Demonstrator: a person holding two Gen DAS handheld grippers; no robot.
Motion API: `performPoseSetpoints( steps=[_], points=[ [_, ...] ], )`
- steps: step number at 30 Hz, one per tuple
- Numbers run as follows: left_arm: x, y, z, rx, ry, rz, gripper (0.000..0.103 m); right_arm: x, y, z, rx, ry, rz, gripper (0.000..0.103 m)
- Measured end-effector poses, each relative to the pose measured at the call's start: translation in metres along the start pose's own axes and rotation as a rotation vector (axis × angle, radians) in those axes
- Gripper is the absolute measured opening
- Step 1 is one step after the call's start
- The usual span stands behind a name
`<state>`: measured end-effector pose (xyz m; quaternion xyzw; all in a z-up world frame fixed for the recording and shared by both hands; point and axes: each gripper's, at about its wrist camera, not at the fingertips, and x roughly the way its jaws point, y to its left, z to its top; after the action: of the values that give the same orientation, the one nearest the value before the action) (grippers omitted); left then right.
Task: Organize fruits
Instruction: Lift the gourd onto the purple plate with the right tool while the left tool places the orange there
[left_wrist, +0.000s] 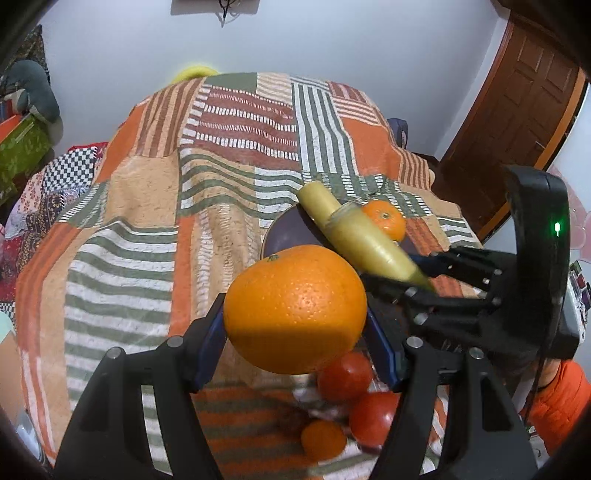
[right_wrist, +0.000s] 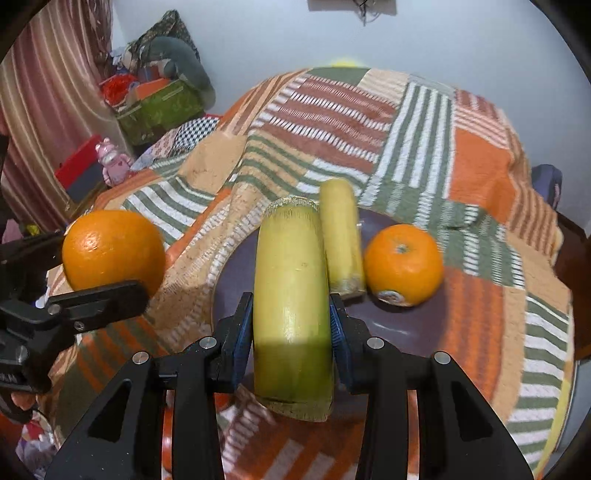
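Note:
My left gripper (left_wrist: 295, 325) is shut on a large orange (left_wrist: 295, 308), held above the patchwork bedspread; the same orange shows in the right wrist view (right_wrist: 112, 251). My right gripper (right_wrist: 291, 328) is shut on a yellow-green banana piece (right_wrist: 291, 295), held over the dark plate (right_wrist: 399, 325); it also shows in the left wrist view (left_wrist: 369, 247). On the plate lie a second banana piece (right_wrist: 341, 236) and a smaller orange (right_wrist: 404, 264). Below my left gripper lie two red tomatoes (left_wrist: 345, 376) and a small orange (left_wrist: 323, 439).
The striped patchwork bedspread (left_wrist: 184, 221) covers the whole surface. A brown door (left_wrist: 517, 110) stands at the right. Boxes, a cushion and a pink toy (right_wrist: 110, 162) are piled at the left by a curtain.

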<state>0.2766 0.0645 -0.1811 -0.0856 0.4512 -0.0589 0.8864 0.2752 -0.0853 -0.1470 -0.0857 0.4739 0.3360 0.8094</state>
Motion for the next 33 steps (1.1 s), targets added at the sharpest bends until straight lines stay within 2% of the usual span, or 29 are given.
performPoseSetpoints(
  steps=[6, 18, 26, 30, 33],
  points=[
    [0.035, 0.01, 0.011, -0.032, 0.067, -0.017, 0.068, 0.027, 0.004, -0.001, -0.031, 0.055, -0.012, 0.036],
    [0.077, 0.001, 0.024, -0.01, 0.111, -0.012, 0.068, 0.039, -0.006, -0.001, -0.003, 0.089, 0.014, 0.036],
    [0.085, 0.003, 0.023, -0.007, 0.119, -0.012, 0.068, 0.04, -0.001, -0.005, -0.037, 0.102, -0.017, 0.037],
    [0.086, 0.003, 0.022, -0.002, 0.123, -0.008, 0.068, 0.033, -0.007, -0.009, -0.017, 0.104, 0.004, 0.037],
    [0.088, 0.001, 0.023, -0.001, 0.13, 0.002, 0.068, 0.025, -0.012, -0.012, -0.017, 0.096, -0.01, 0.042]
  ],
)
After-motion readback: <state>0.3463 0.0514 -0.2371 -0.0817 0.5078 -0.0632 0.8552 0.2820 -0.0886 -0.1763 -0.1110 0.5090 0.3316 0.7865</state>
